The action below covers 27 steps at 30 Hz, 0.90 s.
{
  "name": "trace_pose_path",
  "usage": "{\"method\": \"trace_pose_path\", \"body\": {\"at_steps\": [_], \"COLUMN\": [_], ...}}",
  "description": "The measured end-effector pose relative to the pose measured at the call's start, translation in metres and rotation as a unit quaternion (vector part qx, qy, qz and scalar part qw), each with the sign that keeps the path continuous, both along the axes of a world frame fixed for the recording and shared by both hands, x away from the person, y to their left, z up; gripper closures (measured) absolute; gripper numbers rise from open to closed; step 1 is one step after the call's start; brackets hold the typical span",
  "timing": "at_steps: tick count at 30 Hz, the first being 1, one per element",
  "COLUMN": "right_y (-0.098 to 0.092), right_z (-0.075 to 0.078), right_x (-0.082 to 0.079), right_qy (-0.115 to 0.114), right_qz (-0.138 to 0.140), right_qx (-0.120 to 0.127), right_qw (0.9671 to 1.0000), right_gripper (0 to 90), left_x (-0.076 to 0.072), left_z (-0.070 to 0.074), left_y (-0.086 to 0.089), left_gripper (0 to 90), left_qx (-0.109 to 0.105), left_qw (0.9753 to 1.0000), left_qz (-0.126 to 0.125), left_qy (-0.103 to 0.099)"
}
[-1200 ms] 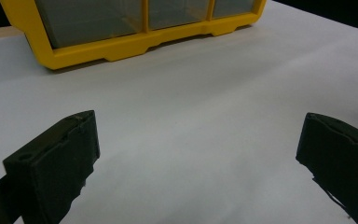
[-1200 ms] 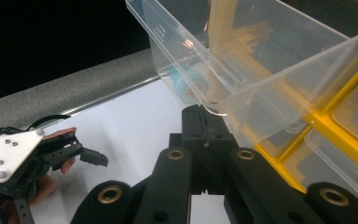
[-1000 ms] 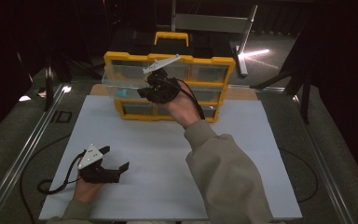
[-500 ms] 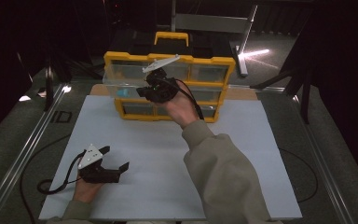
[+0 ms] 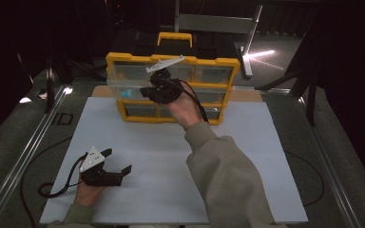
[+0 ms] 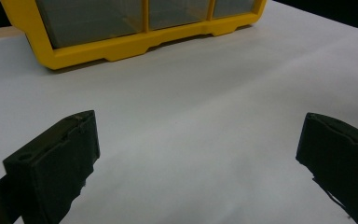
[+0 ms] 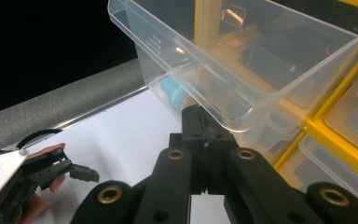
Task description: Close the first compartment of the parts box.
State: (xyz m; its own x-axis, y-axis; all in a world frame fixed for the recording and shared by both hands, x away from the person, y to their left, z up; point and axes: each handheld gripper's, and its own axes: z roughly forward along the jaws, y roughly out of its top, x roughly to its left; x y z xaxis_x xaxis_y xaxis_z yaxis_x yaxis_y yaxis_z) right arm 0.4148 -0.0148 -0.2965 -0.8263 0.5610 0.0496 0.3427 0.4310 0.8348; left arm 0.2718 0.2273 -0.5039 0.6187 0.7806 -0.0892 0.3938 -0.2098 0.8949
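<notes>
1. Near edge, about 7 o'clock in the high view: left gripper [image 5: 116, 167] lies low on the white tabletop [image 5: 266, 161], held by a hand. Jaws spread wide, nothing between them; its own view looks across bare sheet between the two black jaws.
2. A black cable [image 5: 59, 187] loops from it toward the tabletop's left edge.
3. Centre: the person's sleeve [image 5: 223, 175] runs from 6 o'clock up toward 12, crossing the middle of the sheet and hiding part of it.
4. Far, 12 o'clock: right gripper [image 5: 147, 91] is raised at the front of the yellow organizer [image 5: 218, 64]. In its own view the jaws are pressed together on the front lip of a clear plastic drawer [image 7: 242, 60], which juts out of the organizer's upper left.
5. Inside the drawer, a light-blue item [image 7: 179, 93] lies against the near wall; shape unclear through the plastic.
6. The hand and gripper block the organizer's middle compartments in the high view.
7. Behind: a yellow handle [image 5: 174, 37] on top, dark floor beyond.
</notes>
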Motion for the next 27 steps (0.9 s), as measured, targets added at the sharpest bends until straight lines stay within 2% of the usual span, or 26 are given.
{"method": "trace_pose_path", "body": {"at_steps": [27], "right_y": [0.0020], "right_z": [-0.0017], "right_x": [0.0043], "right_qy": [-0.005], "right_qz": [-0.016], "right_qx": [0.009], "right_qw": [0.9998], "right_gripper": [90.0], "left_x": [-0.0001], "left_z": [0.0000], "left_y": [0.0002], "left_gripper": [0.1], "left_qx": [0.000], "left_qw": [1.0000], "left_qz": [0.000], "left_qy": [0.000]}}
